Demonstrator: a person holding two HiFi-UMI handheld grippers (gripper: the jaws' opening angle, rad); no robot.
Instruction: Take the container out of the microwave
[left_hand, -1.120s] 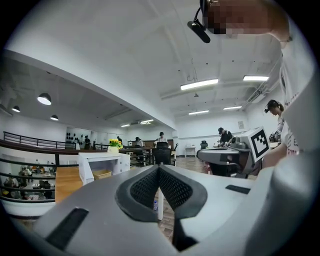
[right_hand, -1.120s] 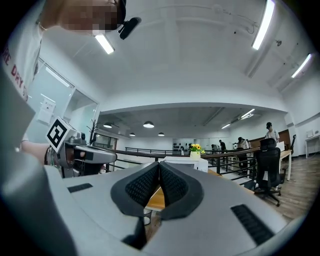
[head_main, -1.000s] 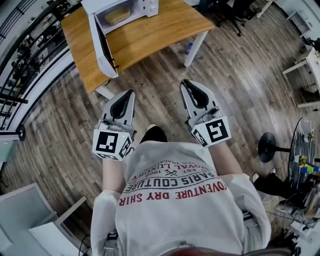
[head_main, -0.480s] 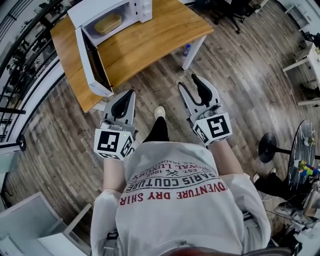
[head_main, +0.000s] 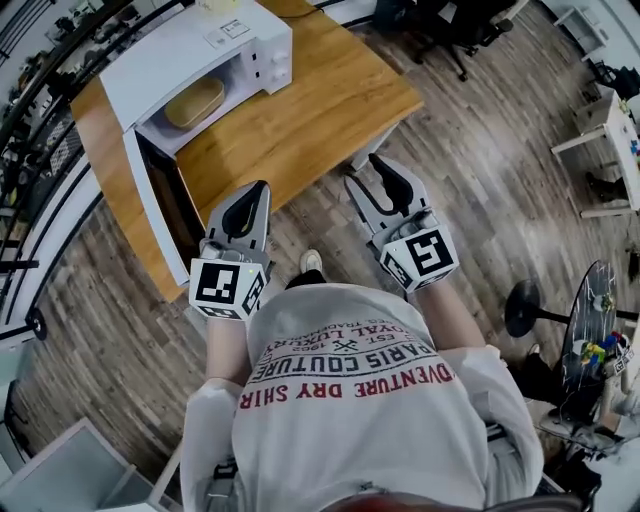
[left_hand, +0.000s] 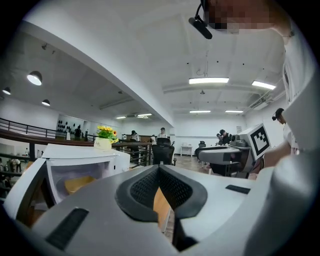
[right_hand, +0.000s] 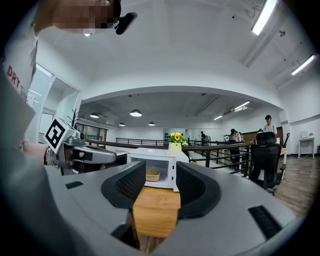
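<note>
A white microwave (head_main: 205, 45) stands on the wooden table (head_main: 320, 110) with its door (head_main: 150, 215) swung open to the left. Inside it lies a tan container (head_main: 193, 102). Both grippers are held level in front of the person, short of the table's near edge. My left gripper (head_main: 250, 200) is shut with nothing in it; its view shows the microwave (left_hand: 82, 162) and container (left_hand: 77, 184) to the left of its jaws (left_hand: 159, 170). My right gripper (head_main: 372, 178) is open and empty. Between its jaws (right_hand: 154, 187) the microwave (right_hand: 159, 165) and container (right_hand: 152, 175) show far ahead.
A vase of yellow flowers (right_hand: 175, 140) stands on top of the microwave. Black office chairs (head_main: 440, 30) stand beyond the table and a round glass table (head_main: 585, 330) is at the right. A black railing (head_main: 25, 130) runs along the left. People stand in the background.
The person has walked towards the table, so the microwave and table are nearer and larger. My right gripper's jaws have gone from shut to open. The left gripper stays shut.
</note>
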